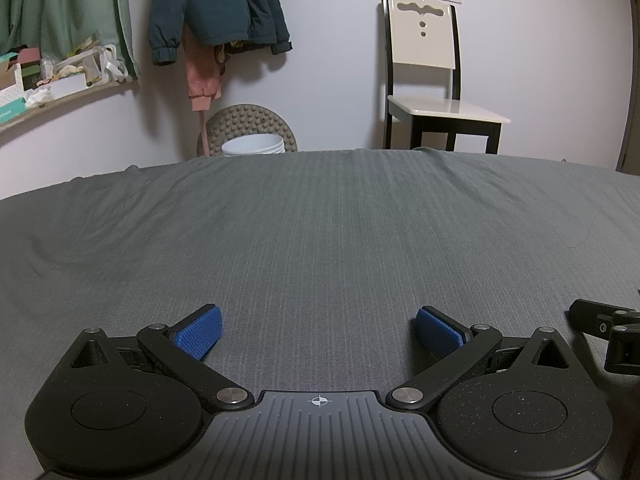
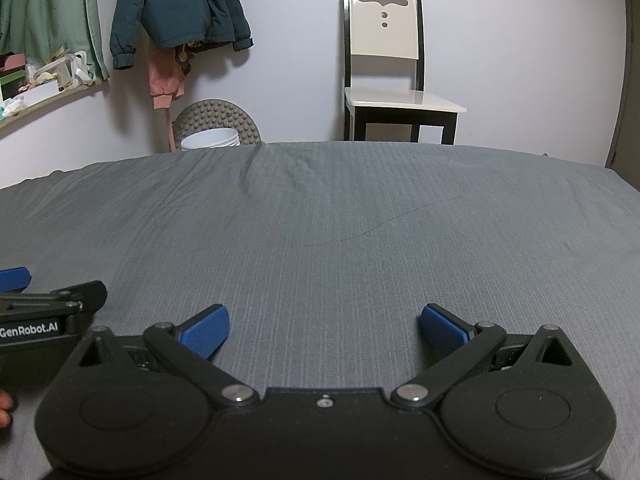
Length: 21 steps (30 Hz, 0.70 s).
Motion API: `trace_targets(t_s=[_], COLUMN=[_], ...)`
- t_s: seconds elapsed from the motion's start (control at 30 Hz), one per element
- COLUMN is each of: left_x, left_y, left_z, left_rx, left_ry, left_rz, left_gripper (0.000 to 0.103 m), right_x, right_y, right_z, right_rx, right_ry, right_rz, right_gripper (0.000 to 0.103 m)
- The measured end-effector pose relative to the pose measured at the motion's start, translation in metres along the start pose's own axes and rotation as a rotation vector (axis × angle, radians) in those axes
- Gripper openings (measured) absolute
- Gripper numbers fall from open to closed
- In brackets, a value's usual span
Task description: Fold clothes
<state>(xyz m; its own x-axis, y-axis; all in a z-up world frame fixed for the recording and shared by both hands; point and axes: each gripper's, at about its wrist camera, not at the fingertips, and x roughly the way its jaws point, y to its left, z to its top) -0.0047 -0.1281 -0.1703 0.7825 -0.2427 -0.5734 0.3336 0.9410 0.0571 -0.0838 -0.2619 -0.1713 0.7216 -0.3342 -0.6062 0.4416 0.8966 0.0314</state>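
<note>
Clothes to fold: none on the grey bed sheet (image 1: 320, 220). Likely soft, light, limp; best pinched at corners or hems. Left tool (image 1: 319, 330) and right tool (image 2: 324, 330) spread wide, empty.

I see a gray bed (image 1: 320, 240) near me. Far off, a chair (image 1: 428, 76) stands right, a green coat (image 1: 216, 4) hangs left.

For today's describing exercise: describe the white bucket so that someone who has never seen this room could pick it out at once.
Start at the grey bed and look past its far edge to the wall. Below the hanging dark green jacket sits the white bucket, only its top showing. It is plain and smooth, unlike the round knobbly mat behind it.
</note>
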Motion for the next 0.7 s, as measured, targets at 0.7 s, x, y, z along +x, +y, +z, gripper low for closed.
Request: trace_targets(t_s=[0.7], left_x=[-0.315], left_y=[0.085], left_z=[0.288], left_rx=[0.327], left_ry=[-0.691], left_rz=[0.294], left_gripper=[0.103], right_x=[-0.036], right_y=[-0.033], right_z=[0.002], right_rx=[0.081], right_ry=[-0.183], right_rz=[0.082], right_gripper=[0.103])
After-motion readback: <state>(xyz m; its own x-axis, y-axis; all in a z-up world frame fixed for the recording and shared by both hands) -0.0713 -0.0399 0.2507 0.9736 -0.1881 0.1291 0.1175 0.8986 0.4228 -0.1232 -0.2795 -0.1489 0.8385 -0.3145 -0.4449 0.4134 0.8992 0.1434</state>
